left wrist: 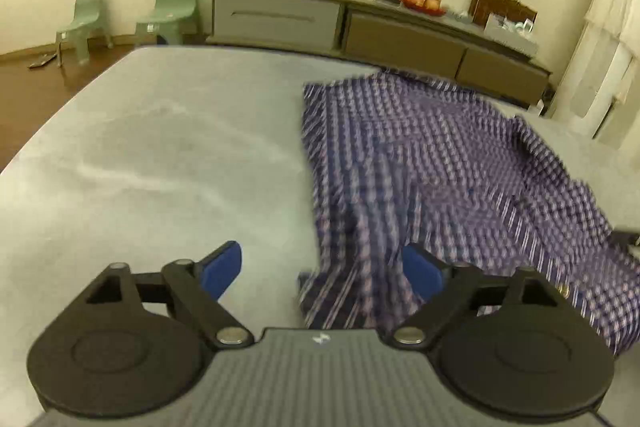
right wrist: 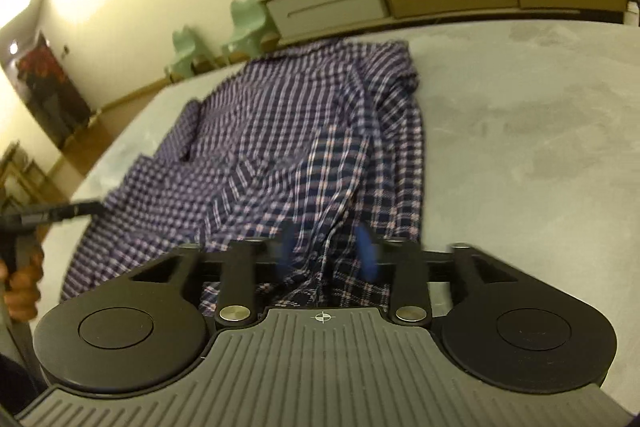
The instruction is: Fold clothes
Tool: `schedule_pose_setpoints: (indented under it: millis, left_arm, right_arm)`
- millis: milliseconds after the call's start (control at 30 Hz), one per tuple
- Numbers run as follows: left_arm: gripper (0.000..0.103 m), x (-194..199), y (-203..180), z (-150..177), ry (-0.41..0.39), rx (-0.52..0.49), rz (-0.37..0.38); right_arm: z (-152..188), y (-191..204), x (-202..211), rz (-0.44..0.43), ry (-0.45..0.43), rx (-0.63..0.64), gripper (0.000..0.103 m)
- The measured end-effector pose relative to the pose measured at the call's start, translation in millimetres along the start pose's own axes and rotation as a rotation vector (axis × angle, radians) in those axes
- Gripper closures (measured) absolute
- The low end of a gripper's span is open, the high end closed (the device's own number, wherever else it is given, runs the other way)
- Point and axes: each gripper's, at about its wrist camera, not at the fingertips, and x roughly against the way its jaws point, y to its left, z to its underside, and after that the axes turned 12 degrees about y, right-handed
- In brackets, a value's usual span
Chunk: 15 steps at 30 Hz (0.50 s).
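Blue-padded fingers (left wrist: 422, 277) of the left gripper (left wrist: 322, 273) stand spread wide; the near hem of the plaid shirt (left wrist: 432, 163) lies between them, nearer the right-hand pad, with nothing pinched. Right gripper (right wrist: 326, 253): fingers (right wrist: 366, 251) motion-blurred, set closer together with a ridge of shirt cloth bunched between them. Whether they have closed on it I cannot tell.

Shirt position: on the grey table (left wrist: 160, 155), partly spread and rumpled, not a tidy folded packet. Seen from the left wrist it runs from 6 o'clock at the fingers up toward 1 o'clock. Seen from the right wrist it runs from 6 o'clock up toward 11 o'clock, long axis roughly along the line of the fingers, one side doubled over at the 1 o'clock edge.

Key relation: both grippers sit at the same near edge of the garment, right one over its middle ridge, left one at its outer hem. Left tool is visible at 9 o'clock in the right view, held by a hand (right wrist: 22, 287).

Judgement: fold unfinished; stage not determinable.

Beyond: low cabinet (left wrist: 360, 27), green chairs (left wrist: 172, 7).
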Motion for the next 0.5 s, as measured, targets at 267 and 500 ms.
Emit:
schedule_pose_setpoints:
  millis: [267,500]
  left_arm:
    - [0.082,-2.2,-38.1,9.4,-0.009,-0.14,0.063]
    - [0.076,-20.5,-31.0,8.7,0.047,-0.098,0.119]
  right_arm:
    - [6.3,-9.4,14.4,0.007,-0.009,-0.076,0.047]
    - [7.4,-16.8,12.4,0.021,0.009,-0.082,0.045]
